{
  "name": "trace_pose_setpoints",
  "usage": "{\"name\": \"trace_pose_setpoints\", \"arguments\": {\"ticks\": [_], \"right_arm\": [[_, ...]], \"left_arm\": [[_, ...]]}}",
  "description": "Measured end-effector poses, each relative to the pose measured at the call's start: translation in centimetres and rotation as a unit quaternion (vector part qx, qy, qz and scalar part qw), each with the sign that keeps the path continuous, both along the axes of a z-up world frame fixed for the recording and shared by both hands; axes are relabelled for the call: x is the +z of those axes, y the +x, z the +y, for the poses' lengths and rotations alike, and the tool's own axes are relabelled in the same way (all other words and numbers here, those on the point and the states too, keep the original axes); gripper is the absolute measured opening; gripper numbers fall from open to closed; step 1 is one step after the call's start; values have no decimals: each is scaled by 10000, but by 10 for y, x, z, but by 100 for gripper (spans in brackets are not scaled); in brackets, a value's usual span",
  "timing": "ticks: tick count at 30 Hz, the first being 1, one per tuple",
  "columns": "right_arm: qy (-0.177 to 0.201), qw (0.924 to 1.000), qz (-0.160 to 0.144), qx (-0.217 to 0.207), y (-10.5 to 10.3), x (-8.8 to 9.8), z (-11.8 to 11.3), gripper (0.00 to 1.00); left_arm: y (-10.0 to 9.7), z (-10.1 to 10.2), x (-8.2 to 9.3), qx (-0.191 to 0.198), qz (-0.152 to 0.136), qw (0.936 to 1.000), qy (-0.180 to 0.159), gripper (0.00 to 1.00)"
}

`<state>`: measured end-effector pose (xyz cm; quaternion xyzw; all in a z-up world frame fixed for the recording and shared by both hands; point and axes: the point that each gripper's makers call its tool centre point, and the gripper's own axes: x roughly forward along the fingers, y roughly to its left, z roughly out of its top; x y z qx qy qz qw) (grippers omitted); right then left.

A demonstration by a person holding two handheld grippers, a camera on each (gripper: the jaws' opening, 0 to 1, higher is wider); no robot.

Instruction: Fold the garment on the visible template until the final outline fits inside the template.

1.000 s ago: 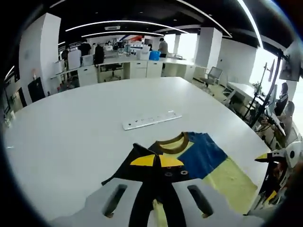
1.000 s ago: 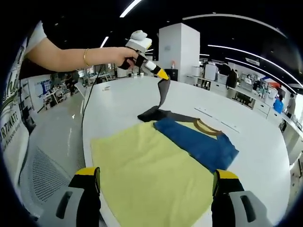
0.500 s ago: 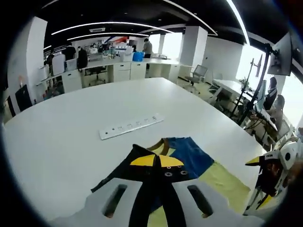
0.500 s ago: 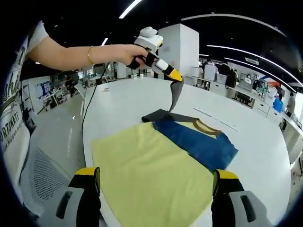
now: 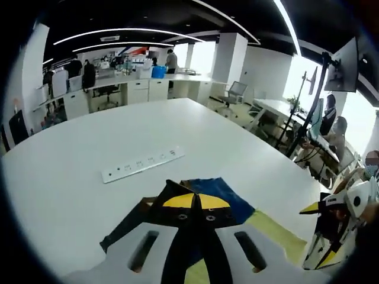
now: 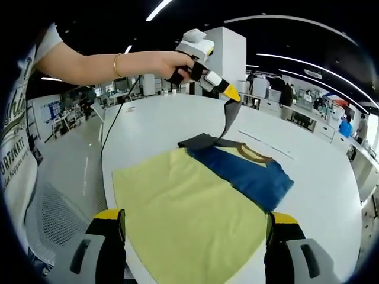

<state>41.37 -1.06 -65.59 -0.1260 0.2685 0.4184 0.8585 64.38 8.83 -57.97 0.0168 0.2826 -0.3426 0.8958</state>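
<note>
The left tool (image 6: 231, 93), pinching the dark sleeve (image 6: 228, 118) above the garment (image 6: 195, 201) on the counter (image 5: 77, 148), may drag the shirt askew, because the spread right tool (image 6: 192, 236) holds nothing.

Readable lettering appears in the right gripper view alone, on the person's white shirt (image 6: 13, 148) at the left edge. Dark capitals run slantwise there, cut off by the edge of the view: a fragment like "SH" higher up, and below it a partial word that looks like "ARTMART" or similar. The letters are too cropped and warped to make out in full.
</note>
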Motion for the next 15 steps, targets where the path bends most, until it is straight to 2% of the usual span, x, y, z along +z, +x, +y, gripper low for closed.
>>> {"name": "trace_pose_setpoints", "arguments": {"ticks": [11, 15], "right_arm": [[-10, 9999, 81, -92, -4, -6, -5, 99], [-13, 9999, 103, -123, -5, -8, -6, 99]], "left_arm": [[2, -41, -20, -194, 10, 9998, -44, 0], [3, -52, -29, -236, 100, 9996, -95, 0]]}}
